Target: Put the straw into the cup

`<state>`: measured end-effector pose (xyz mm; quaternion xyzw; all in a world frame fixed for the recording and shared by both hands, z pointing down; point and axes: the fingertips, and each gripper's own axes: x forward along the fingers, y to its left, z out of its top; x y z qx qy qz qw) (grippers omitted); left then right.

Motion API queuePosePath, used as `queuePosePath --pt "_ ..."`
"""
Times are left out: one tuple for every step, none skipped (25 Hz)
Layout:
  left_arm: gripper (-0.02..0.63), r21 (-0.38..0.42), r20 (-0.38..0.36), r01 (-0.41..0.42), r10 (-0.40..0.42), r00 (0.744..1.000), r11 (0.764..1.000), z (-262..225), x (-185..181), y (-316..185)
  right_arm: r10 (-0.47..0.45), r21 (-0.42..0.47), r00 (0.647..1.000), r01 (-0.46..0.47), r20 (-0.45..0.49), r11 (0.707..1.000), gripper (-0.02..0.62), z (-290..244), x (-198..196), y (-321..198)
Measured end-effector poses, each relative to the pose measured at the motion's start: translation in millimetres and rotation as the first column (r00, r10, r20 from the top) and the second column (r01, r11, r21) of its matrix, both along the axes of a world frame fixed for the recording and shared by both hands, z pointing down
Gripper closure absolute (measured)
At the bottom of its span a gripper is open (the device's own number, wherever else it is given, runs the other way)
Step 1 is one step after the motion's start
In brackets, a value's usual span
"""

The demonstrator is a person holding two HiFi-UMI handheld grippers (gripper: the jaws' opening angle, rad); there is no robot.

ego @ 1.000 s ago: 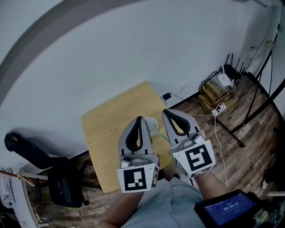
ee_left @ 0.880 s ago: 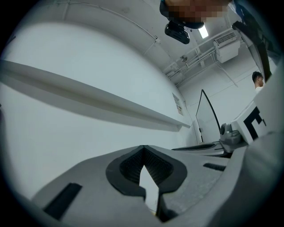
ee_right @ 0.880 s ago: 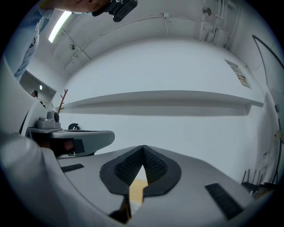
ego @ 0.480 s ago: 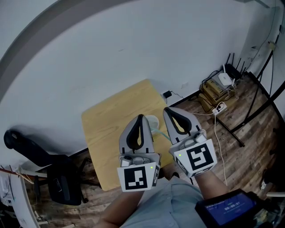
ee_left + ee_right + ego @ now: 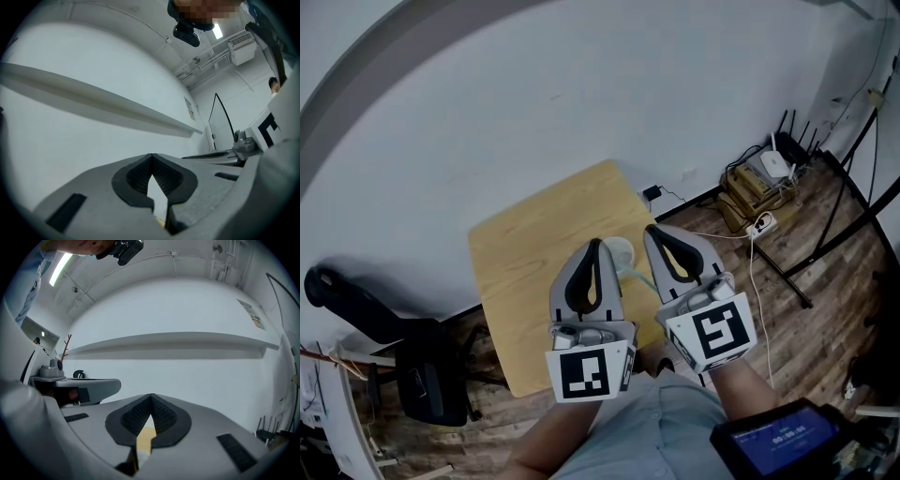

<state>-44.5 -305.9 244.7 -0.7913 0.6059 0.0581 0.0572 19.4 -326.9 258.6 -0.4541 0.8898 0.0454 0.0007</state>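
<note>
A small wooden table [image 5: 534, 253] stands below me against the white wall. On it sits a pale cup [image 5: 620, 251], partly hidden between my two grippers. A thin light-green straw [image 5: 637, 277] lies on the table just right of the cup, running toward the right gripper. My left gripper [image 5: 596, 247] hovers above the table left of the cup, its jaws meeting at the tips with nothing between them [image 5: 151, 156]. My right gripper [image 5: 650, 232] hovers to the right of the cup, also shut and empty [image 5: 151, 395].
A black office chair [image 5: 366, 314] stands left of the table. Cables, a router and boxes [image 5: 759, 187] lie on the wood floor at the right, beside black stand legs [image 5: 811, 258]. A device with a lit screen [image 5: 778, 436] sits at bottom right.
The head view has shifted slightly, so the table sits a little further left. Both grippers hold nearly the same pose, still shut.
</note>
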Motion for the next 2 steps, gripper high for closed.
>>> queuePosePath --pt "0.609 -0.001 0.000 0.000 0.000 1.000 1.000 0.9 -0.5 0.0 0.000 -0.001 1.000 0.000 0.000 1.000 0.597 0.7 -0.4 0.0" --pt "0.609 -0.001 0.000 0.001 -0.001 1.000 1.000 1.7 -1.0 0.1 -0.001 -0.001 1.000 0.001 0.001 1.000 0.597 1.5 -0.8 0.0"
